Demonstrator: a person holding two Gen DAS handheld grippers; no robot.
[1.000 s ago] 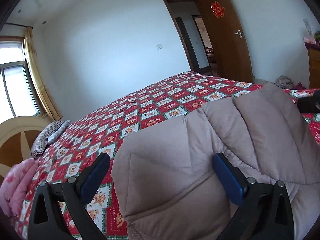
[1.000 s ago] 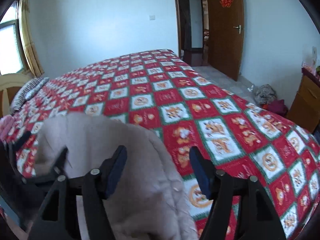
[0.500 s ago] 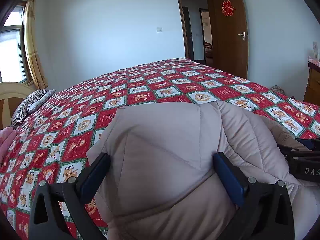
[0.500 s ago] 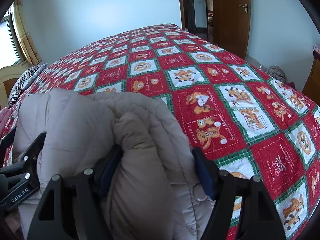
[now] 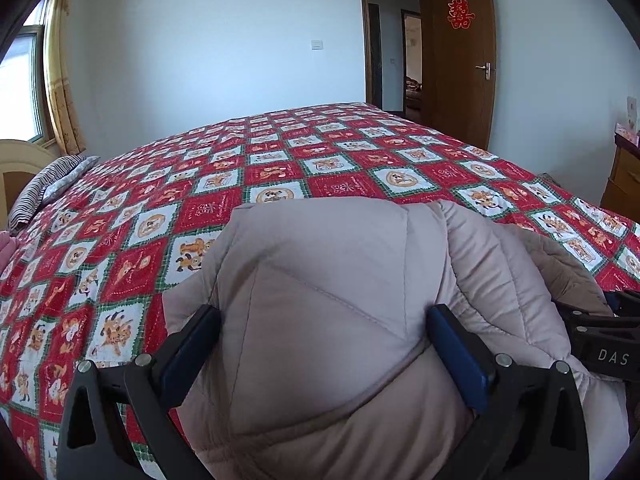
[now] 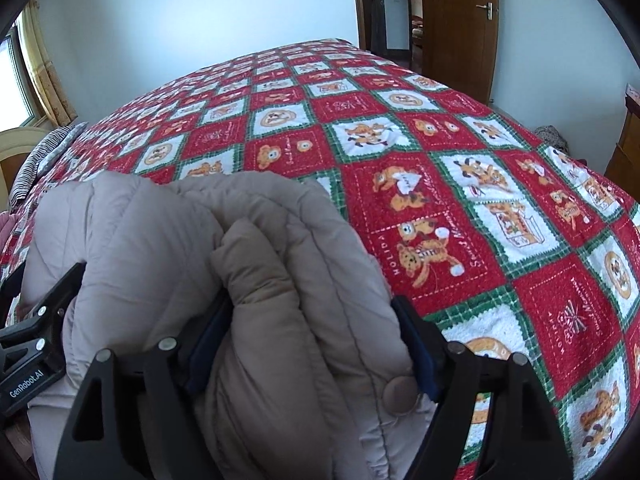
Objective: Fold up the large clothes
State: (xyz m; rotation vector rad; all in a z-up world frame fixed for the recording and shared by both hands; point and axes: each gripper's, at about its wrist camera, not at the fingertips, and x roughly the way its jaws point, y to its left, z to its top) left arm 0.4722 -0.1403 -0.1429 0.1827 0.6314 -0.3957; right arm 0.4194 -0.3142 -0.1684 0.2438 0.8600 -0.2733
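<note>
On the near edge of the bed (image 5: 280, 152), a puffy beige quilted coat (image 5: 340, 288) lies bunched in a thick bundle on the red patterned bedspread (image 6: 480, 200), directly ahead of both grippers.

Left gripper (image 5: 324, 344): jaws wide, one blue pad on each side of the coat's left bulk. Padding fills the whole gap and looks squeezed, so it reads as clamped on the coat.

Right gripper (image 6: 312, 344): jaws opening, with the coat's right end between them, several stacked folds and a round snap button (image 6: 400, 394) near the right pad. Pads look to be touching fabric; whether they press is hard to tell.

Key relation: the bundle's long axis runs left to right across both views, crosswise to the way the grippers point. The grippers sit side by side, each showing at the edge of the other's view. Left is on the left half, right on the right end; neither is nearer.

Judgement: the coat is being set down; any next fold would go away from the grippers, toward the open bedspread beyond.
</note>
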